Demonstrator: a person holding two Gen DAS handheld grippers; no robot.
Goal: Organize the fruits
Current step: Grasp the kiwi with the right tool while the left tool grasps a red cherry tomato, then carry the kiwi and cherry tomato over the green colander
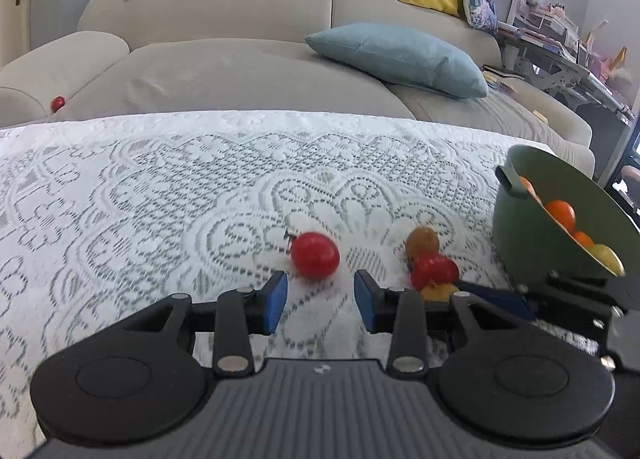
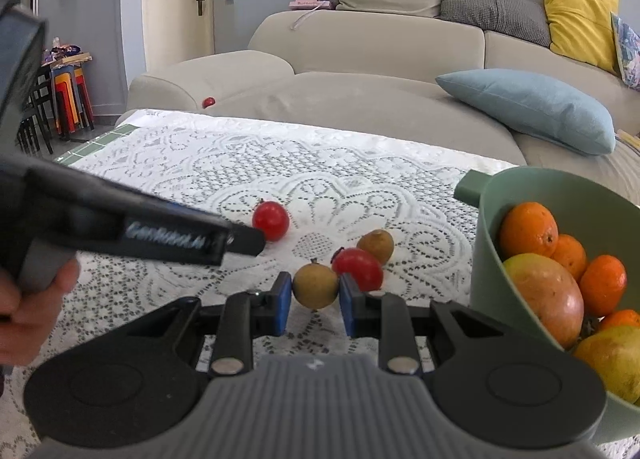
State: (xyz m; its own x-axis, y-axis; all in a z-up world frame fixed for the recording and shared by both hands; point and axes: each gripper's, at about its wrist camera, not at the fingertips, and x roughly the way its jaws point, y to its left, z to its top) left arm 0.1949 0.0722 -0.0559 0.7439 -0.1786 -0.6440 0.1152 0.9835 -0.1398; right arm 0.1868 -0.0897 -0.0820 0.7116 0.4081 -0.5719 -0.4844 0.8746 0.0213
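Observation:
A red cherry tomato (image 1: 315, 255) lies on the lace cloth just ahead of my open left gripper (image 1: 321, 291); it also shows in the right wrist view (image 2: 271, 220). My right gripper (image 2: 314, 291) has its blue pads on both sides of a tan round fruit (image 2: 315, 285), touching or nearly touching it. A second red tomato (image 2: 358, 268) and another tan fruit (image 2: 376, 245) lie just beyond. The green bowl (image 2: 486, 259) at the right holds oranges and larger fruit. The left gripper's body (image 2: 120, 227) crosses the right wrist view.
The table carries a white lace cloth (image 1: 160, 195). A beige sofa (image 1: 240, 71) stands right behind it with a blue cushion (image 1: 400, 57) and a stray red tomato (image 1: 58, 102) on the seat. Stacked stools (image 2: 68, 99) stand at the far left.

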